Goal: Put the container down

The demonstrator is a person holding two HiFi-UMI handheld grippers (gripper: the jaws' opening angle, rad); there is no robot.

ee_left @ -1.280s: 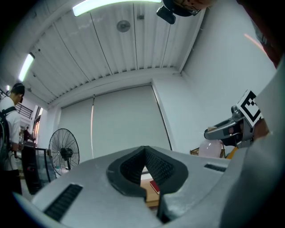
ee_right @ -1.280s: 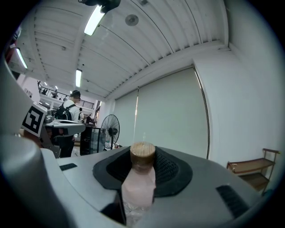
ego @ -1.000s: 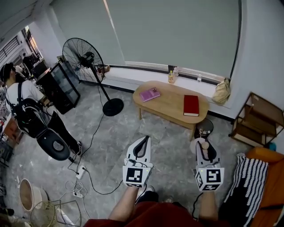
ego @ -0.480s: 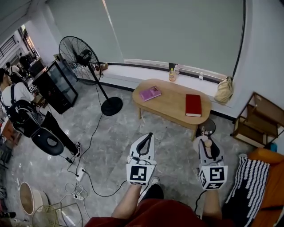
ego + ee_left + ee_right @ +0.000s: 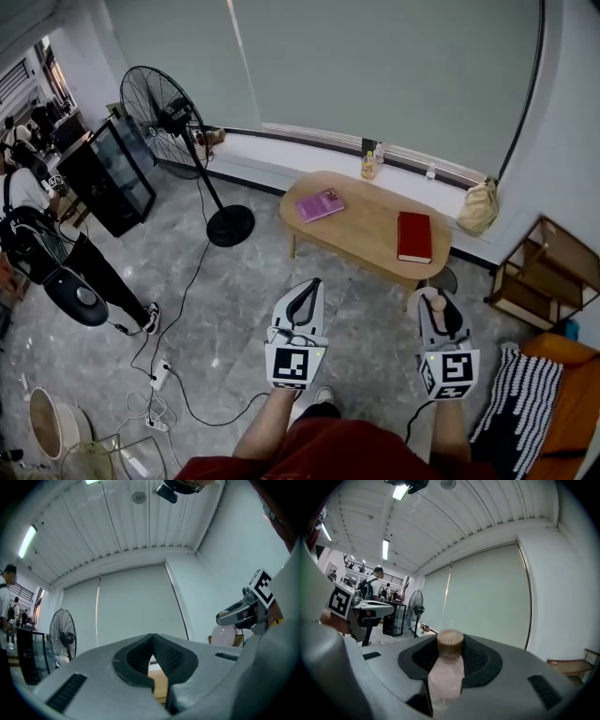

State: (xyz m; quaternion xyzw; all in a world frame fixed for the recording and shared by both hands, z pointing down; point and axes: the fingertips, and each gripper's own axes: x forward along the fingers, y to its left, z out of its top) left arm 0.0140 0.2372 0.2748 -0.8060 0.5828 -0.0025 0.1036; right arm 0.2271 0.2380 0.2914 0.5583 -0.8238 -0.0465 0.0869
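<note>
Right gripper view has my right tool (image 5: 450, 649) clamped on the container (image 5: 445, 679), left tool (image 5: 151, 656) shut and empty; letting go short of the tabletop (image 5: 361, 225) would drop it.

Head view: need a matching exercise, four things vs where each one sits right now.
Things:
1. red book
2. purple book
3. fan
4. container

Places:
A. between the jaws of the right gripper
B. standing on the floor, left of the table
C. right part of the table
D. left part of the table

Pairs: 1-C, 2-D, 3-B, 4-A
</note>
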